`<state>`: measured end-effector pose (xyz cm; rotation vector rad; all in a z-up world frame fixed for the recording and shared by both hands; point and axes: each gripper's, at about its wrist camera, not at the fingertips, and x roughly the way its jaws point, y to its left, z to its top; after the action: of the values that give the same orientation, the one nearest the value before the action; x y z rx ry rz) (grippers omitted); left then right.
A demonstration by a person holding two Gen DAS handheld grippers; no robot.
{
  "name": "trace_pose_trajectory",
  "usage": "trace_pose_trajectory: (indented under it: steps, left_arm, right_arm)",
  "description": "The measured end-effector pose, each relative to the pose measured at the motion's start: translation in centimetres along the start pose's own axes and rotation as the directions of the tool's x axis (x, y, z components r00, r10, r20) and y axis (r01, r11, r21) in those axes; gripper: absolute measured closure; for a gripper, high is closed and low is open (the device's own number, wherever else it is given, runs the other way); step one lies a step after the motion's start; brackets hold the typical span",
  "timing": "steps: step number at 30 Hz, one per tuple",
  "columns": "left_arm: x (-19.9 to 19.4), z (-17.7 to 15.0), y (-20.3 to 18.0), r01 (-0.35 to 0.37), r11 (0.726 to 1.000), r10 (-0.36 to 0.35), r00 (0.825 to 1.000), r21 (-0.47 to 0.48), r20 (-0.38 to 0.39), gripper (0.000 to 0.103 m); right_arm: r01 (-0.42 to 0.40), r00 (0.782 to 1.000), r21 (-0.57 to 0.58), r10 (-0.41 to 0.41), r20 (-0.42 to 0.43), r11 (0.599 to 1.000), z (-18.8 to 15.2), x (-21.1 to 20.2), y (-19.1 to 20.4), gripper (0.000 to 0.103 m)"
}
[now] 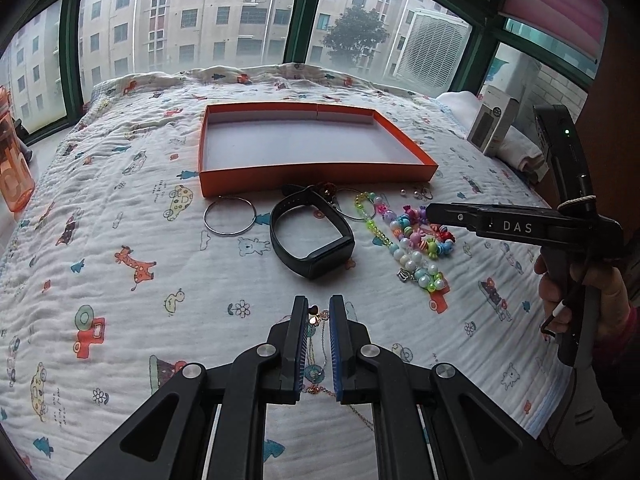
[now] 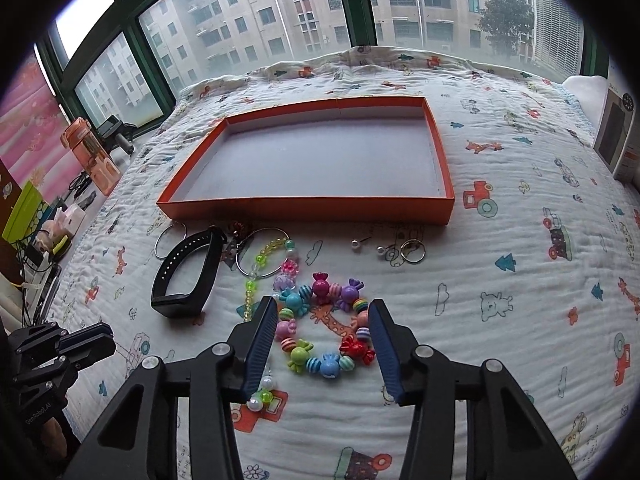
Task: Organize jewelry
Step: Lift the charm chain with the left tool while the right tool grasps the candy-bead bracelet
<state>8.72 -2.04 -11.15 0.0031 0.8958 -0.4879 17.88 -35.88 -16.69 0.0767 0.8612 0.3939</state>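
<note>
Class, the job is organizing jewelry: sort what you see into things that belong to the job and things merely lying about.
Belongs to the job:
orange box
candy bead bracelet
black wristband
hoop earrings
thin chain necklace
small ring

Just lying about:
orange water bottle
grey carton
patterned quilt

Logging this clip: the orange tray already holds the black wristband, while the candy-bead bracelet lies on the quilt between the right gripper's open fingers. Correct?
Not quite. The orange tray holds nothing; the black wristband lies on the quilt in front of it, as the right wrist view shows. The candy-bead bracelet does lie on the quilt between the open fingers of the right gripper.
</note>
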Motion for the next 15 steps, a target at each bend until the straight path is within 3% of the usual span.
trace_pose_trajectory:
  steps: [15]
  left_arm:
    - [0.6,0.6,0.5,0.005,1.0,-0.005,1.0,-0.012,0.0,0.092]
  right_arm:
    - [0.038,0.999,0.008,-0.037,-0.027,0.999,0.2,1.1,-1.5,0.051]
